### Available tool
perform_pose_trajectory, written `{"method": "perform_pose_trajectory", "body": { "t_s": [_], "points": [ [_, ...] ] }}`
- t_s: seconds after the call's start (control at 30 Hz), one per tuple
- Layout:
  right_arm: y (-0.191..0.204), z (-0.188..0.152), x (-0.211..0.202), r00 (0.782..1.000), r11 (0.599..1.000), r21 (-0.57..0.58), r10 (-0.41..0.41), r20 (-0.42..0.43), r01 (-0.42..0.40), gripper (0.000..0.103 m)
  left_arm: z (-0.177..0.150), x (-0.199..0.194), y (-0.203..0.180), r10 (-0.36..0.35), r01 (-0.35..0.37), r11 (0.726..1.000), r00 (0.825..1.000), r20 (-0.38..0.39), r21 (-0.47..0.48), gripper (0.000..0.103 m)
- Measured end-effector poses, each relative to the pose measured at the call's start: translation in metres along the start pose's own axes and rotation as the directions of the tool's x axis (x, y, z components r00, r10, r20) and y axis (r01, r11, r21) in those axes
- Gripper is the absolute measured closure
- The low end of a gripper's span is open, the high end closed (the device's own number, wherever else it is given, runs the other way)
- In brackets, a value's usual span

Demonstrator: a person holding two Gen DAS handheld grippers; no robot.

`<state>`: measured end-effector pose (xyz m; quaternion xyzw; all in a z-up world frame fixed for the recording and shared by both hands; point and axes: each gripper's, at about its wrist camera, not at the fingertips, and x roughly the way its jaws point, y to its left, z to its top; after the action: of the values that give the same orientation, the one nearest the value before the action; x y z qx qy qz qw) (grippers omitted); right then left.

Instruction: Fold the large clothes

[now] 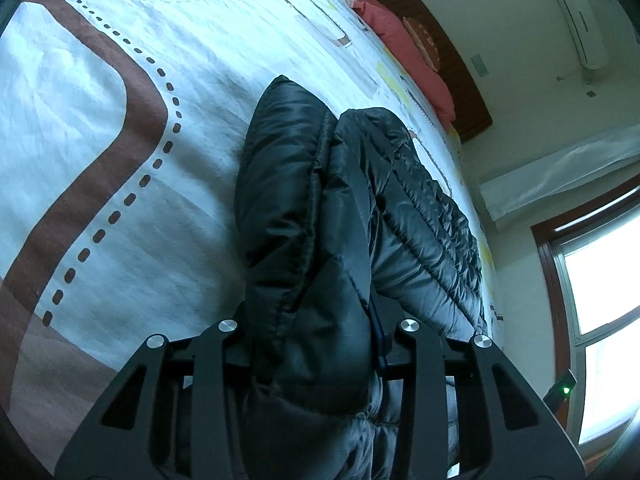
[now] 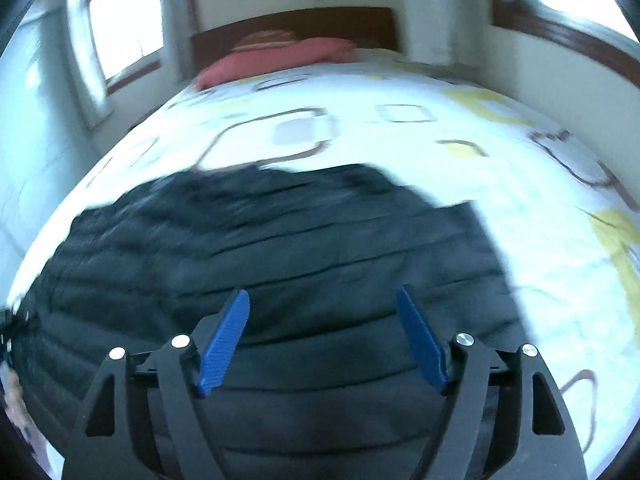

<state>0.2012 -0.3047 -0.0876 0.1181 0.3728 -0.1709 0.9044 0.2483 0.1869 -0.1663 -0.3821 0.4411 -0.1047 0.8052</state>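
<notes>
A black quilted puffer jacket (image 1: 332,208) lies on the bed. In the left wrist view my left gripper (image 1: 316,344) is shut on a thick fold of the jacket, which bulges up between the black fingers and hides the pads. In the right wrist view the jacket (image 2: 280,240) spreads flat over the near part of the bed. My right gripper (image 2: 322,320) hovers over it with its blue pads (image 2: 224,336) wide apart and nothing between them. The right view is motion-blurred.
The bed (image 2: 440,128) has a white cover with brown and yellow shapes. A red pillow (image 2: 276,58) lies at the wooden headboard (image 2: 292,20). Windows (image 1: 608,300) and an air conditioner (image 1: 580,20) are on the walls.
</notes>
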Motion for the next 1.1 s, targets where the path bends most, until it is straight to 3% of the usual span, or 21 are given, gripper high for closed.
{"method": "perform_pose_trajectory", "body": {
  "t_s": [0.13,0.27,0.4,0.47,0.6,0.7,0.8,0.97,1.1],
  "points": [
    [-0.065,0.01,0.024,0.996,0.99,0.143,0.013,-0.086,0.0,0.028,0.0,0.0,0.001,0.001,-0.001,1.0,1.0,0.0,0.003,0.066],
    [-0.1,0.009,0.048,0.984,0.964,0.256,0.113,-0.138,-0.074,0.023,-0.001,-0.003,0.004,0.005,-0.005,1.0,1.0,-0.002,0.007,0.065],
    [-0.124,0.002,0.072,0.941,0.897,0.382,0.3,-0.158,-0.222,0.02,-0.001,-0.003,0.003,0.005,-0.005,1.0,1.0,-0.001,0.008,0.065],
    [-0.131,0.002,0.078,0.921,0.874,0.392,0.364,-0.139,-0.286,0.016,-0.001,-0.003,0.003,0.006,-0.006,1.0,1.0,-0.001,0.011,0.064],
    [-0.135,0.002,0.084,0.897,0.849,0.391,0.428,-0.114,-0.355,0.015,0.0,-0.002,0.005,-0.002,0.002,1.0,1.0,-0.004,0.005,0.063],
    [-0.128,-0.002,0.085,0.898,0.853,0.378,0.427,-0.105,-0.361,0.021,0.001,-0.001,0.007,-0.004,0.004,1.0,1.0,-0.003,0.009,0.063],
    [-0.116,-0.007,0.086,0.907,0.868,0.356,0.406,-0.108,-0.346,0.035,0.001,-0.002,0.007,-0.004,0.004,1.0,1.0,0.002,0.015,0.064],
    [-0.106,-0.023,0.076,0.895,0.845,0.381,0.436,-0.088,-0.374,0.057,0.0,-0.008,-0.002,-0.009,0.009,1.0,1.0,0.011,0.027,0.073],
    [-0.106,-0.03,0.074,0.891,0.835,0.395,0.447,-0.08,-0.383,0.06,0.001,-0.024,-0.018,-0.04,0.039,0.998,0.999,0.031,0.038,0.079]
  ]
}}
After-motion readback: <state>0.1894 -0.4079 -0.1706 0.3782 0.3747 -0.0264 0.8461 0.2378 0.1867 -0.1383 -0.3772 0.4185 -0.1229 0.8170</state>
